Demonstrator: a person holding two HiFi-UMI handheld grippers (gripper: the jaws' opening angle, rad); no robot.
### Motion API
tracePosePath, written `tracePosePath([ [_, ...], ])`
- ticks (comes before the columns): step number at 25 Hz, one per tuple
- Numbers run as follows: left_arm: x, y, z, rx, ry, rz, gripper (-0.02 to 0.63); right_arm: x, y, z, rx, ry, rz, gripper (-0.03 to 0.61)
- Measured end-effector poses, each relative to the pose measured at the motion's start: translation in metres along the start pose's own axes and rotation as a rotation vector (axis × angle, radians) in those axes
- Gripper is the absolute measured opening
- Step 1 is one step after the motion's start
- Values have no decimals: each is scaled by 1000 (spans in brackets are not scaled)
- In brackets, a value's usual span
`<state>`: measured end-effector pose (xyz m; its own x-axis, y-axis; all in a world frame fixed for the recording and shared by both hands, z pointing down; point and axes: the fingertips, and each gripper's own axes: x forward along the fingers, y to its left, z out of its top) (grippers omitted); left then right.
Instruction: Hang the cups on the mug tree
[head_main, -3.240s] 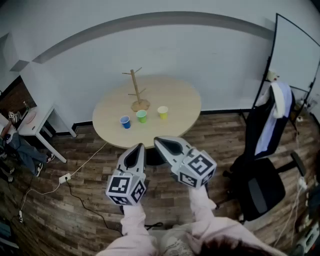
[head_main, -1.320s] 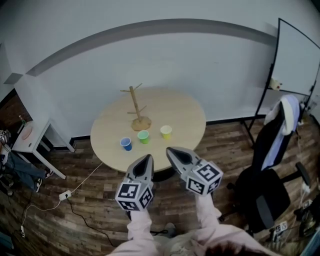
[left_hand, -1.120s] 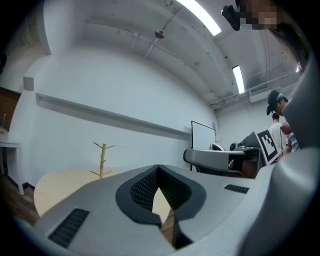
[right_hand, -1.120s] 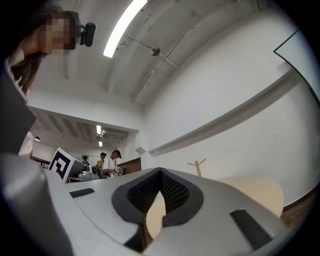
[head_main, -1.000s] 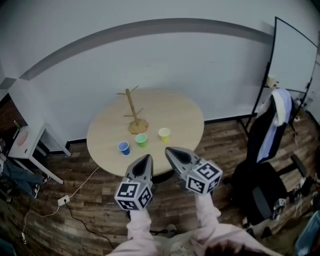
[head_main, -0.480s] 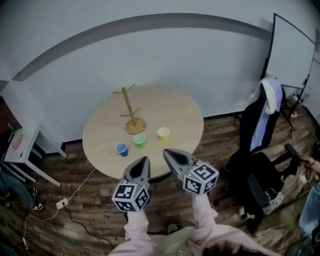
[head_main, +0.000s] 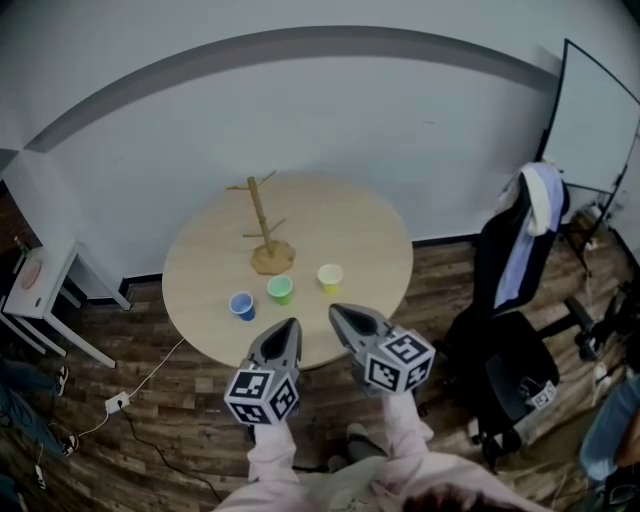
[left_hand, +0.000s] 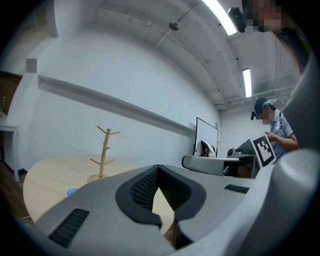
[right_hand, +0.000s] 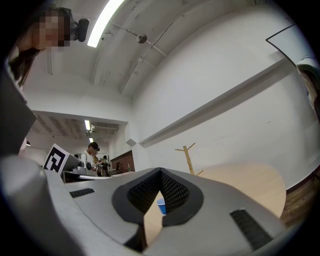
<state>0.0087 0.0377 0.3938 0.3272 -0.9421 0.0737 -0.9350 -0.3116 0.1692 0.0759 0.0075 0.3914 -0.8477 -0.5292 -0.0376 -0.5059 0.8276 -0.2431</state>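
An office room is shown by a black rolling chair (head_main: 505, 370) with a jacket (head_main: 540, 195) hung over it, a whiteboard (head_main: 600, 120) on a stand, a round wooden table (head_main: 360, 240), a small white desk (head_main: 55, 290), long ceiling lights (right_hand: 106, 19) and a person (right_hand: 92, 155) seen working farther back.

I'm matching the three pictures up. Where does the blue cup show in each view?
Head view: blue cup, leftmost cup on the table.
Left gripper view: blue cup, low left, below-left of the mug tree.
Right gripper view: blue cup, low centre, seen through the gap in the right gripper's shut tongs.
Shared landmark: the wooden mug tree, in all three.
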Motion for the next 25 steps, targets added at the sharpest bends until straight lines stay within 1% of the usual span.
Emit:
tracePosePath([
  [7, 35, 16, 2, -19, 14, 28, 5, 32, -32, 10, 16, 21, 22, 0],
  [17, 80, 52, 0, -48, 24, 80, 5, 83, -77, 7, -2, 78, 65, 0],
  [25, 112, 71, -3, -70, 31, 109, 5, 113, -100, 3, -8, 112, 104, 0],
])
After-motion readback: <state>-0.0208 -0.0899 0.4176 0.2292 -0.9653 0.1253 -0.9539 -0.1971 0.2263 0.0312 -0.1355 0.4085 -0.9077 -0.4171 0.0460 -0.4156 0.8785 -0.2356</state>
